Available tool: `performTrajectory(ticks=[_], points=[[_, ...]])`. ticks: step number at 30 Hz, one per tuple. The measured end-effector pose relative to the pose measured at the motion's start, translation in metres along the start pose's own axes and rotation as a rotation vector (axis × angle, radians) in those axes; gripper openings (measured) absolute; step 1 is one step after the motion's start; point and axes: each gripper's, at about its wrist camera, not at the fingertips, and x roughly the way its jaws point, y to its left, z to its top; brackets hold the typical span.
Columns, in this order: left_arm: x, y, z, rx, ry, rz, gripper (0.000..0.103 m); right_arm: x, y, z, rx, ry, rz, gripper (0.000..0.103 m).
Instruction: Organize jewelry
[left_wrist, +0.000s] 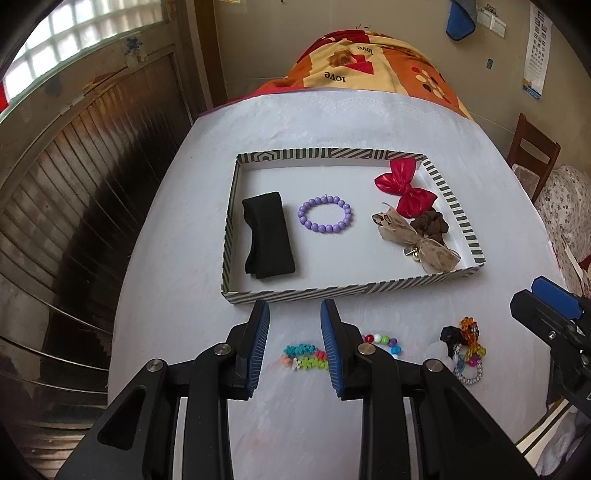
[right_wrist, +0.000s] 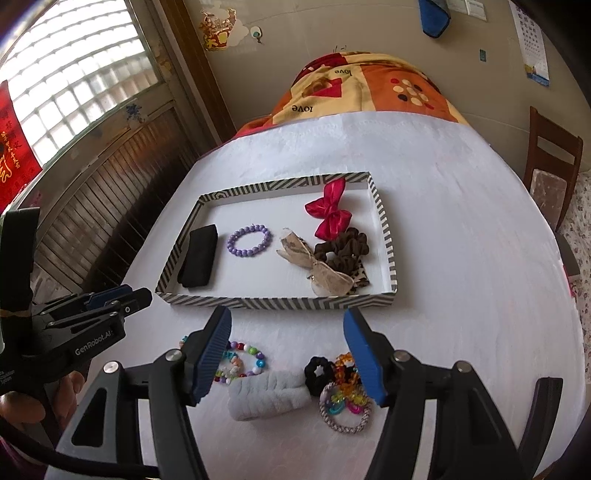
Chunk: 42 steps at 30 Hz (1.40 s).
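White-covered table (left_wrist: 332, 122) by a window, striped tray (left_wrist: 369, 288) in the middle. Tray holds black headband (left_wrist: 267, 236), purple bead bracelet (left_wrist: 325, 214), red bow (left_wrist: 404, 188), beige bow (left_wrist: 413, 236), brown scrunchie (left_wrist: 430, 223). Left gripper (left_wrist: 295, 314) partly open, nothing in it, above flower-bead bracelet (left_wrist: 304, 358) in front of the tray. Right gripper (right_wrist: 288, 325) wide open, empty, over grey headband (right_wrist: 269, 398), black scrunchie (right_wrist: 319, 373) and clear coloured bead piece (right_wrist: 347, 384) lying on the table.

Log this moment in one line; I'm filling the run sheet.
left gripper: open, empty | right gripper: open, empty | striped cardboard tray: holds purple bead bracelet | grey fluffy headband: on table
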Motion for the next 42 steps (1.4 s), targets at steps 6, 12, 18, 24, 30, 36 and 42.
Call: performTrajectory(ticks=[6,12,18,24,30,36,42], points=[[-0.008,0.0,-0.005,0.003,-0.02,0.009,0.008,-0.006,0.008,-0.005,-0.017,-0.009,-0.007,0.068],[-0.011,0.002,-0.006,-0.002,-0.023,0.008,0.008,-0.008,0.013,-0.006,-0.032,-0.008,-0.011,0.069],[-0.012,0.002,-0.006,-0.005,-0.025,0.009,0.008,-0.009,0.014,-0.006,-0.037,-0.009,-0.012,0.069],[-0.013,0.003,-0.006,-0.008,-0.025,0.007,0.007,-0.009,0.016,-0.004,-0.045,-0.007,-0.013,0.069],[-0.012,0.002,-0.007,-0.004,-0.016,0.007,0.008,-0.009,0.016,-0.004,-0.044,-0.005,-0.015,0.07],[-0.009,0.0,-0.008,-0.001,-0.012,0.007,0.008,-0.008,0.014,-0.004,-0.041,0.004,-0.014,0.07],[-0.006,-0.003,-0.008,-0.001,-0.004,0.005,0.008,-0.007,0.01,-0.004,-0.035,0.004,-0.016,0.07]])
